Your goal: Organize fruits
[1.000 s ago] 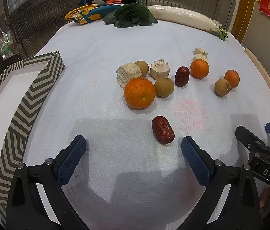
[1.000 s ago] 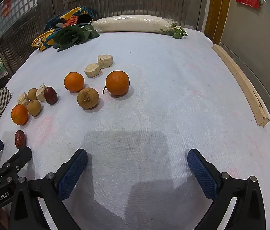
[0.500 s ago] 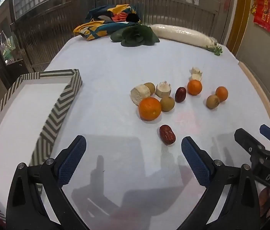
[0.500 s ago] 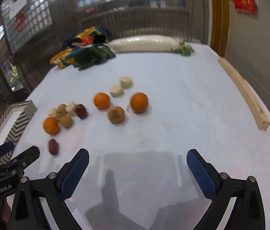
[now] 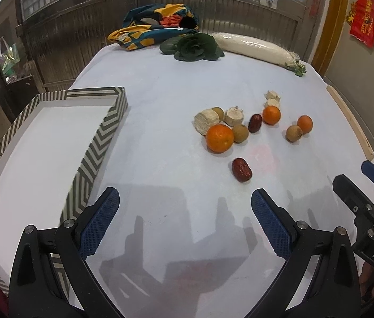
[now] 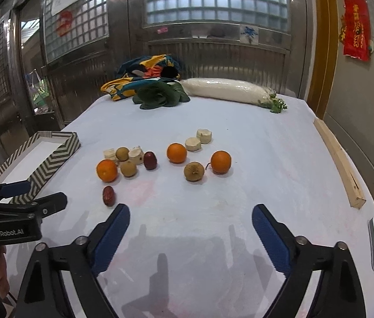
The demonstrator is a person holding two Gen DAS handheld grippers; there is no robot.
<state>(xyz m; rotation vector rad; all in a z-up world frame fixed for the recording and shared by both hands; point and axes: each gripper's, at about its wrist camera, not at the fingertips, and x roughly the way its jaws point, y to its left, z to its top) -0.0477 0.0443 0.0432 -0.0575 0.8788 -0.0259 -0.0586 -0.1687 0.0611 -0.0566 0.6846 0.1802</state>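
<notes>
Fruits [image 5: 219,137] lie mid-table [image 5: 160,100]; the tray [image 5: 99,143] sits at its left edge. We hold our left gripper [image 5: 185,222] wide and empty, our right gripper [image 6: 191,232] narrowing on nothing.

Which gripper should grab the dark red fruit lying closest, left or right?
Probably the left gripper. The red date lies just ahead of its open, empty fingers, and the striped box sits on its side. The right gripper, empty with jaws closing, has the date off to its left.

table [image 5: 160,100] | white cloth | fruits [image 5: 219,138], striped tray [image 5: 99,137], radish [image 5: 256,46]
</notes>
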